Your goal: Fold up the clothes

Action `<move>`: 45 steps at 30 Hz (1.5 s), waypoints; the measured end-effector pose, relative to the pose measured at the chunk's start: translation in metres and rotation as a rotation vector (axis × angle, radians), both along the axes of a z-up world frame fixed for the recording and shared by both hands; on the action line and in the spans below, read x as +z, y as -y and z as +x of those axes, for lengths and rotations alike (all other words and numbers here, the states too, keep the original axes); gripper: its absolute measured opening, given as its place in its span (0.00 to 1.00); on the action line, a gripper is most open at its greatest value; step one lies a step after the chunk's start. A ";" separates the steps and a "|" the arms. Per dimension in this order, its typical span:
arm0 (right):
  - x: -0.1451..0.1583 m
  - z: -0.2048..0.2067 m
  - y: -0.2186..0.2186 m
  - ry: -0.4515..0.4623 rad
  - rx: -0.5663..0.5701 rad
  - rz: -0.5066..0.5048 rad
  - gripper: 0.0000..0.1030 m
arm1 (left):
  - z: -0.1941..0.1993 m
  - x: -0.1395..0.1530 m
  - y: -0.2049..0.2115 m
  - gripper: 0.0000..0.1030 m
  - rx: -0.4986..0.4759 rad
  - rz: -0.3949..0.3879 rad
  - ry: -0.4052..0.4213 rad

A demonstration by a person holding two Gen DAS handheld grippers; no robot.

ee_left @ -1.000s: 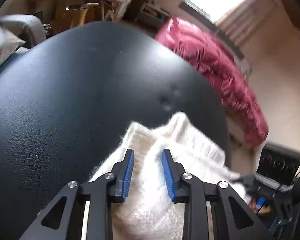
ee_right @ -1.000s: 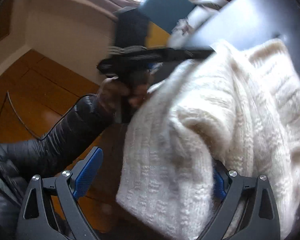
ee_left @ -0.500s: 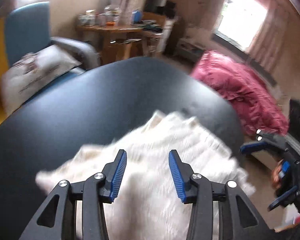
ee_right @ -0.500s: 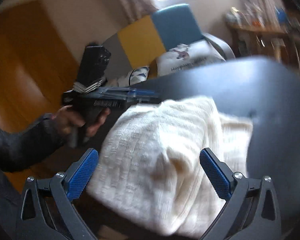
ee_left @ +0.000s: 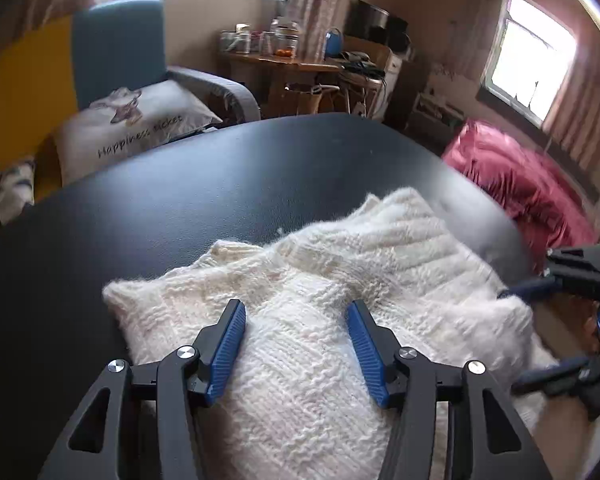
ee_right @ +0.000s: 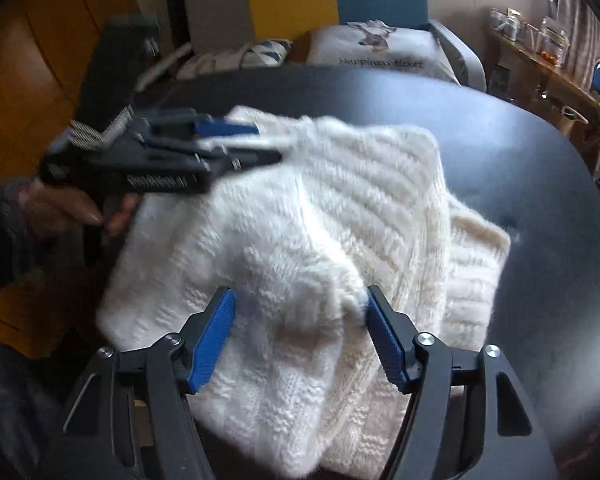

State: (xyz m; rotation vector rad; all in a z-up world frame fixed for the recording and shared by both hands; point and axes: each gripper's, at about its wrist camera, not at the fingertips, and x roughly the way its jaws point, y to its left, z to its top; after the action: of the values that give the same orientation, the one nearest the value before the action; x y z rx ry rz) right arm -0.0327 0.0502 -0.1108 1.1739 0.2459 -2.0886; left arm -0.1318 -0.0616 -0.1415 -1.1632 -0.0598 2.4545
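**Cream knit bundled on black table, both grippers over it**

Sweater [ee_left: 340,280]: cream chunky knit, fuzzy, ribbed and cable-like ridges, folded into a thick, lumpy stack of layers. It lies on the near edge of the table [ee_left: 180,200], a black, matte, leather-grained top with rounded edge. From the left wrist view the bundle fills 4 to 6 o'clock.

Left gripper [ee_left: 296,344]: black frame, blue ribbed pads, jaws apart, hovering over the top layer; whether the pads press the knit I cannot tell. In the right wrist view it sits at 10 o'clock, blurred, held level by a hand [ee_right: 72,208] in a dark sleeve, fingertips over the sweater's far corner.

Right gripper [ee_right: 300,336]: jaws wide, a raised hump of knit between them; the right pad touches the wool, the left pad stands clear. Not clamped.

Behind the table at 11 o'clock: armchair [ee_left: 116,52], blue and yellow, printed cushion [ee_left: 136,128]. Red quilt [ee_left: 516,184] at 2 o'clock.
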 end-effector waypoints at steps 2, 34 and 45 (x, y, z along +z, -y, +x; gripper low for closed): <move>0.017 -0.006 0.006 -0.054 0.031 -0.017 0.68 | 0.001 0.007 0.014 0.53 0.030 0.052 0.002; -0.025 0.020 0.030 -0.023 0.103 0.154 0.85 | 0.053 0.022 0.005 0.58 0.064 -0.062 0.016; -0.051 0.050 0.006 0.050 -0.030 0.125 0.84 | 0.069 -0.007 0.001 0.67 0.103 -0.145 0.010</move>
State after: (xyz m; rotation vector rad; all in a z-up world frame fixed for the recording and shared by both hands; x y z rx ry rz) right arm 0.0170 0.0441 -0.1617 1.3091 0.3412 -2.0914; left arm -0.0630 -0.0622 -0.1484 -1.2620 0.0573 2.5796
